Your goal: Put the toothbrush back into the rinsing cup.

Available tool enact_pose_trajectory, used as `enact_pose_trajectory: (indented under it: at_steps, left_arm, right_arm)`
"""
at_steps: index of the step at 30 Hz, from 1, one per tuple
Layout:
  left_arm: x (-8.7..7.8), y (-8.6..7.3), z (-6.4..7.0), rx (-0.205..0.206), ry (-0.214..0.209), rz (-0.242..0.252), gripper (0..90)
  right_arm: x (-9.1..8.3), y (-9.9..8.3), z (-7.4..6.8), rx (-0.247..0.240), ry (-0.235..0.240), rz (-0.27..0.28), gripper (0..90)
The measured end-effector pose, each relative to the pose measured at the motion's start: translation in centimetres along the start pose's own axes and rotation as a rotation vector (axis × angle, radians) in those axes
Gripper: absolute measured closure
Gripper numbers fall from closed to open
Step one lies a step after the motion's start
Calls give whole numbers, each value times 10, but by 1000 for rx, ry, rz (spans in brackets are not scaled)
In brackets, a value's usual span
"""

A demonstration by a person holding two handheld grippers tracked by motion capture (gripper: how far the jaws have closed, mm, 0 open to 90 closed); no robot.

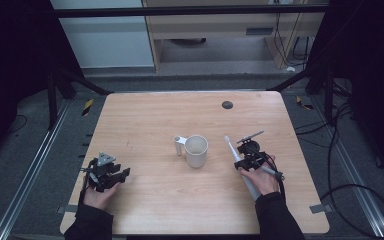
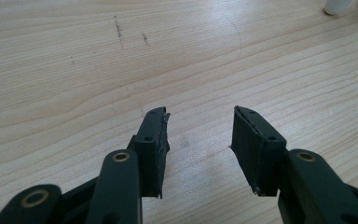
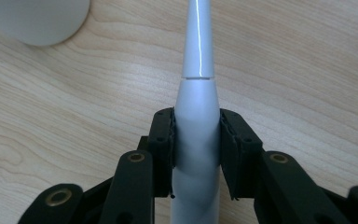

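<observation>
Gripping one toothbrush [image 3: 196, 116], right claw [image 3: 196, 140] sits beside one mug [image 1: 196, 150] (left claw [image 2: 200, 140] gapes empty) on worktop [image 1: 145, 120].

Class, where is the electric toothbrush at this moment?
In the high view the toothbrush lies right of the white mug, clamped in the right gripper, its head pointing away from the person.

The light wooden table [image 1: 150, 115] carries a small dark round disc [image 1: 227, 104] near its far edge and a few faint dark scuffs [image 2: 118, 29] on its left half. Grey floor [image 1: 25, 150] surrounds it, where black cables [image 1: 350, 185] trail at the right and a pale cabinet [image 1: 220, 30] stands beyond.
</observation>
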State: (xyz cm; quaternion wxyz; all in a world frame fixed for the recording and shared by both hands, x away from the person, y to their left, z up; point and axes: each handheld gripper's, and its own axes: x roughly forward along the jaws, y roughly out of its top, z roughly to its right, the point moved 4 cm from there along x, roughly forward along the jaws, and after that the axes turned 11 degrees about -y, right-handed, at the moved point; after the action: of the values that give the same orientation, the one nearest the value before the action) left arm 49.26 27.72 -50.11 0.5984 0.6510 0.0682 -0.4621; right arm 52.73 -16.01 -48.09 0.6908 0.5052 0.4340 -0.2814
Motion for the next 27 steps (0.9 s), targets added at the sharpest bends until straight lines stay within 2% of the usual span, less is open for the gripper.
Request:
enact_pose_trajectory:
  at_steps: [6, 15, 27]
  left_arm:
    - [0, 0, 0, 0, -1, 0, 546]
    - [0, 0, 1, -1, -1, 2, 546]
    - [0, 1, 1, 0, 4, 9, 546]
  right_arm:
    - [-13, 0, 5, 38, 11, 65, 676]
    - [-39, 3, 13, 68, 18, 184, 676]
    - [-70, 15, 18, 162, 39, 441, 675]
